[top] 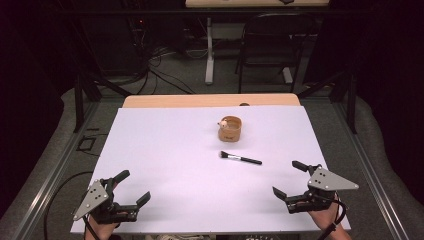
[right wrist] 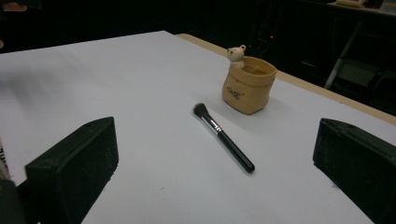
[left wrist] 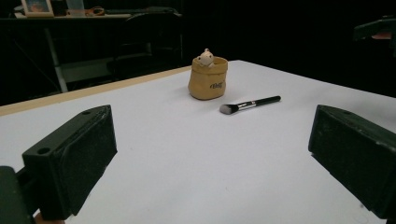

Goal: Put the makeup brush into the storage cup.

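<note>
The left gripper (top: 134,187) hovers at the near left corner of the white table (top: 165,150), jaws spread wide and holding nothing. Further right, near the middle, lies the makeup brush (top: 240,159), flat on the surface, with the tan bear pot (top: 230,128) just behind it but apart. The brush's long axis runs nearly across the table, bristles to the left, black handle end to the right and slightly nearer. The right gripper (top: 290,177) waits at the near right, jaws likewise released. The thin round handle could roll or skid away if pinched off-centre, and a wide reach might knock the pot
</note>
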Motion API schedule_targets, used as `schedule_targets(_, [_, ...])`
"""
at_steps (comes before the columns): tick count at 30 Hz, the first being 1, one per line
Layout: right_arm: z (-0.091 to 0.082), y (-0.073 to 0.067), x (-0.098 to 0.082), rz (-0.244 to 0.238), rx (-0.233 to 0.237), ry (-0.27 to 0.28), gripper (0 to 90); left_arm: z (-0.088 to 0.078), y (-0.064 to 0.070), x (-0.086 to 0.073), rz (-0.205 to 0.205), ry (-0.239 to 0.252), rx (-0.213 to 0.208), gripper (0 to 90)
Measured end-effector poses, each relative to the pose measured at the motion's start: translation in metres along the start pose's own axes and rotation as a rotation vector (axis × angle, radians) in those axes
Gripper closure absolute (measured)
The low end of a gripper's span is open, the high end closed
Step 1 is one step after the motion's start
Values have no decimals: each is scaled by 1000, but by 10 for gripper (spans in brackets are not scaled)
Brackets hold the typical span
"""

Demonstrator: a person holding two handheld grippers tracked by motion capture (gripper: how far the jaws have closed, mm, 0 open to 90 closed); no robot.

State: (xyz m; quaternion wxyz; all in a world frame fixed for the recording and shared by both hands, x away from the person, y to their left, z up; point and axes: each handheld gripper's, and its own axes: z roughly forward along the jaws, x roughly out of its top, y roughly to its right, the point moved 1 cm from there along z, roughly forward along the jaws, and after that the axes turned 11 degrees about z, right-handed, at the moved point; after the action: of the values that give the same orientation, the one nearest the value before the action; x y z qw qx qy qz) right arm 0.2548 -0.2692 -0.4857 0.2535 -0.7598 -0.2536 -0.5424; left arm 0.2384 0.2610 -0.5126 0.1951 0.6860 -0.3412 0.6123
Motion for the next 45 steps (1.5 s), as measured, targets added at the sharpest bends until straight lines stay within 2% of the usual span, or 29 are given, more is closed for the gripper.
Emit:
schedule_targets(2, [3, 2, 3, 2, 0, 16, 0, 1, 0, 0, 0, 2, -2, 9])
schedule_targets(16, [30, 12, 16, -16, 4, 41, 0, 0, 0, 0, -5, 7, -1, 9])
schedule_targets(45, [71, 29, 33, -19, 22, 34, 3, 0, 0, 0, -4, 7, -5, 8])
